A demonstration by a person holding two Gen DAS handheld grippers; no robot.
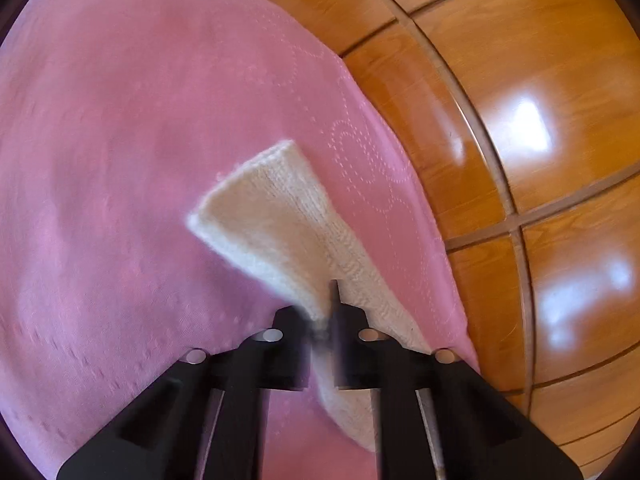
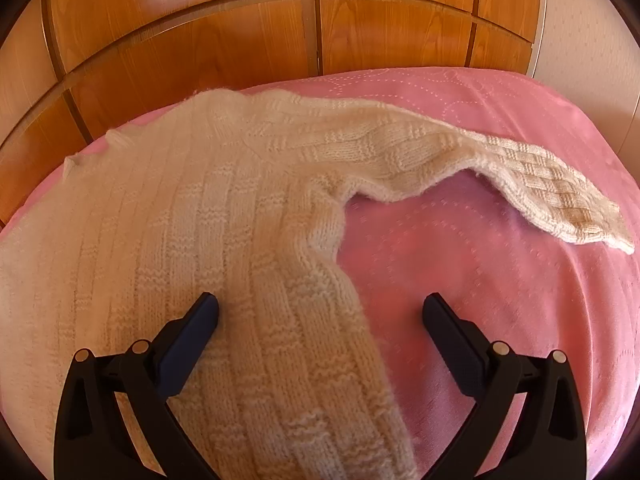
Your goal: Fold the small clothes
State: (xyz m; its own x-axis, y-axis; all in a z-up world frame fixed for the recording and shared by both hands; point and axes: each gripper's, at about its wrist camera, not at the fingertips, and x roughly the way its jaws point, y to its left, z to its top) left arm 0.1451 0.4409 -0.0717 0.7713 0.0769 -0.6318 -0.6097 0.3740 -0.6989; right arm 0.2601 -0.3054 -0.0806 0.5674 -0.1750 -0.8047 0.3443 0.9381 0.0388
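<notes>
Both wrist views look steeply down, close over the pink bedspread [image 1: 120, 160], sharing the wooden wardrobe [image 2: 200, 40] behind.

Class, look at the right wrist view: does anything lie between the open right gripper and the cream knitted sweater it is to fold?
Nothing visible does. The right gripper is open directly over the sweater, at its side edge on the pink bedspread. No other object lies on the knit or the bedspread there.

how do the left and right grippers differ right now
The left gripper is shut, pinching a strip of the cream knit sweater; the right gripper is wide open, holding nothing. The left's strip lifts off the pink bedspread; the right hovers over the sweater's edge. Both are black.
</notes>
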